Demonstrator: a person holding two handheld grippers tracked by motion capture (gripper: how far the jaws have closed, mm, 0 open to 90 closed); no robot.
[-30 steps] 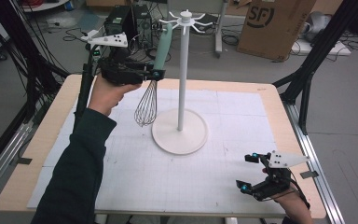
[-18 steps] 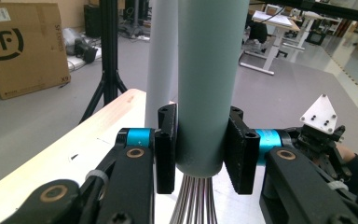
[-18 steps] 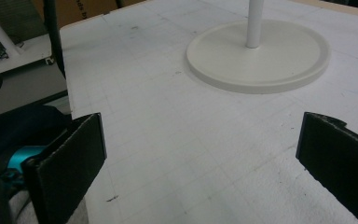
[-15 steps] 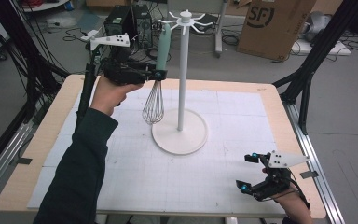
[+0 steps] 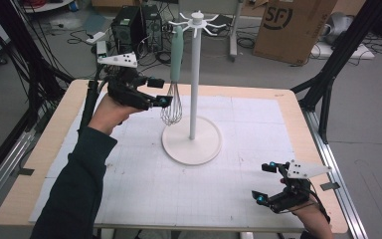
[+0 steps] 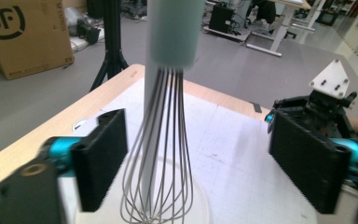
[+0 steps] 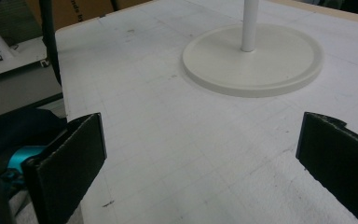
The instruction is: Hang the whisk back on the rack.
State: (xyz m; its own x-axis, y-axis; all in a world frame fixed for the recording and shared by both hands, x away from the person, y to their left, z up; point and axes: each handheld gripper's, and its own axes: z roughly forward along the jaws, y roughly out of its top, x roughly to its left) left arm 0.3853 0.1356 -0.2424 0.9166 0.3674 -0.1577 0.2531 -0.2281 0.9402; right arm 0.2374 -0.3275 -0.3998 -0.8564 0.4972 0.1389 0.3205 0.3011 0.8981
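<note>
High view: whisk [image 5: 173, 79], mint-green handle uppermost and wire loops down, hangs from a hook of the white utensil stand [image 5: 194, 89] near mid-table, loops clear of the round base. Left gripper [image 5: 155, 94] raised just beside the wires, jaws spread wide with the loops between them and holding nothing; judged step is releasing after hanging or closing in to take it, next move calling for either a straight withdrawal or a squeeze on the wires. Right gripper [image 5: 265, 183] rests low at the near right table [image 5: 288, 107] corner, jaws wide apart, empty.
</note>
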